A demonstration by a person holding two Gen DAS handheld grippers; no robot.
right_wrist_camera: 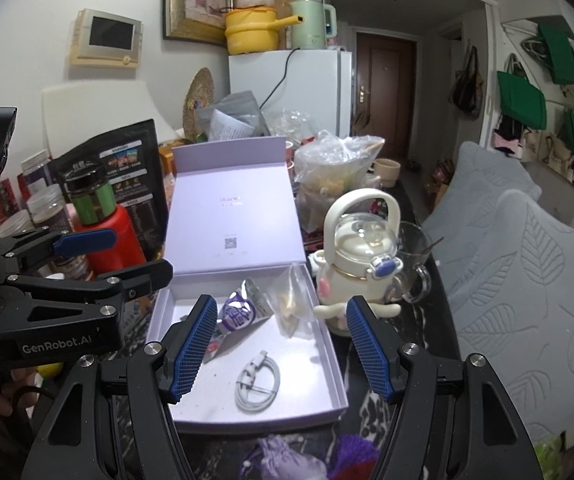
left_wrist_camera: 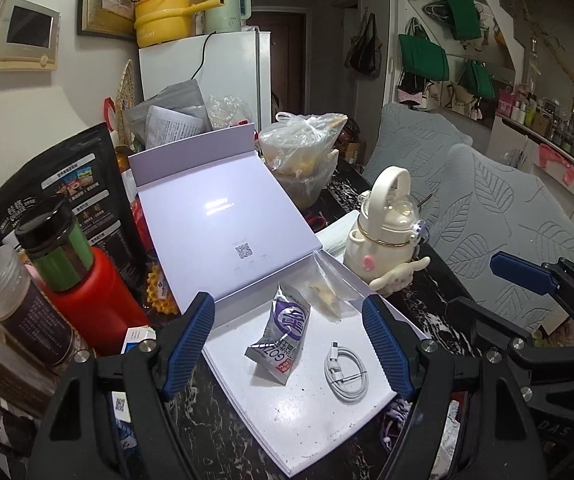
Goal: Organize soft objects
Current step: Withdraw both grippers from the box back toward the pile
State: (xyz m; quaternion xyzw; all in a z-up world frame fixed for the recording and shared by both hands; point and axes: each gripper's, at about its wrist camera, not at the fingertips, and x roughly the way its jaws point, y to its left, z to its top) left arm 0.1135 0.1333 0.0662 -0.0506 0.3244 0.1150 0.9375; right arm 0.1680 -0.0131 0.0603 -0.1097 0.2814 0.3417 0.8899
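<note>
An open lavender box (left_wrist_camera: 307,420) (right_wrist_camera: 207,412) lies on the dark marbled table with its lid propped up behind. Inside are a crumpled purple-and-silver snack packet (left_wrist_camera: 279,336) (right_wrist_camera: 239,312), a clear zip bag (left_wrist_camera: 327,292) (right_wrist_camera: 291,304) and a coiled white cable (left_wrist_camera: 345,372) (right_wrist_camera: 257,386). A lilac drawstring pouch (right_wrist_camera: 283,460) and a purple-red tassel (right_wrist_camera: 351,456) lie in front of the box. My left gripper (left_wrist_camera: 289,340) (right_wrist_camera: 139,254) hovers over the box, open and empty. My right gripper (right_wrist_camera: 281,350) (left_wrist_camera: 475,282) is beside it, also open and empty.
A cream kettle-shaped bottle (left_wrist_camera: 383,232) (right_wrist_camera: 361,256) and a glass mug (right_wrist_camera: 411,264) stand right of the box. A red bottle (left_wrist_camera: 95,300), jars and a black pouch crowd the left. A filled plastic bag (left_wrist_camera: 303,152) sits behind. Grey leaf-pattern cushions (left_wrist_camera: 507,216) line the right.
</note>
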